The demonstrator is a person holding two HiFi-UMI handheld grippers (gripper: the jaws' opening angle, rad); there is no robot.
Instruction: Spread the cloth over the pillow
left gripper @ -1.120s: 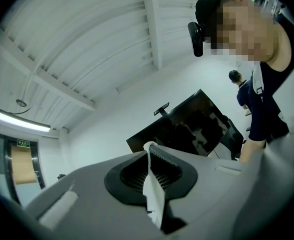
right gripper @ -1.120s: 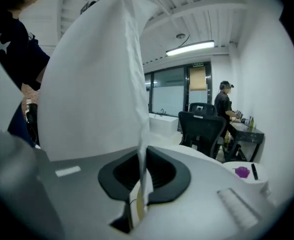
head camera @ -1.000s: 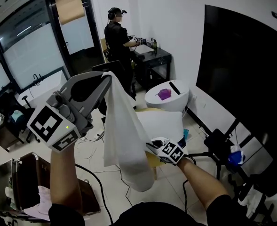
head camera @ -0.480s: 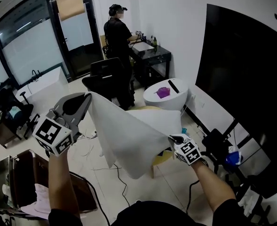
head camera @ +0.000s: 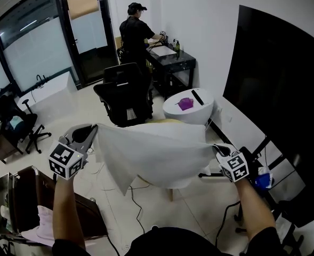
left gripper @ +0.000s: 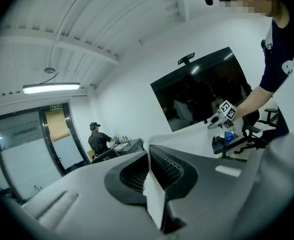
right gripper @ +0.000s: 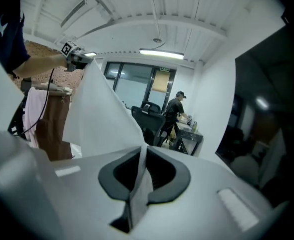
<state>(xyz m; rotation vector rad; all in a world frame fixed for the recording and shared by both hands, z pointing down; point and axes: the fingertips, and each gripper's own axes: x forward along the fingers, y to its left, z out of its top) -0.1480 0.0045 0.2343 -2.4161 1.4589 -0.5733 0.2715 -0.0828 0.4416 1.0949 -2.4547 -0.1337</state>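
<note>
The white cloth hangs stretched between my two grippers, held flat and wide in front of me. At its left corner is my left gripper, shut on it; the pinched cloth shows between the jaws of the left gripper. At the other corner my right gripper is shut on it too, and the right gripper view has the cloth running out from the right gripper. The pillow is hidden behind the cloth; only a yellow chair edge shows above it.
Beyond the cloth stands a round white table with a purple thing on it. A black office chair and a person at a black desk are further back. A black stand is at right, a brown case at lower left.
The left gripper has come down and to the left, and the right gripper has swung out to the right. The cloth went from hanging bunched to stretched wide between them.
</note>
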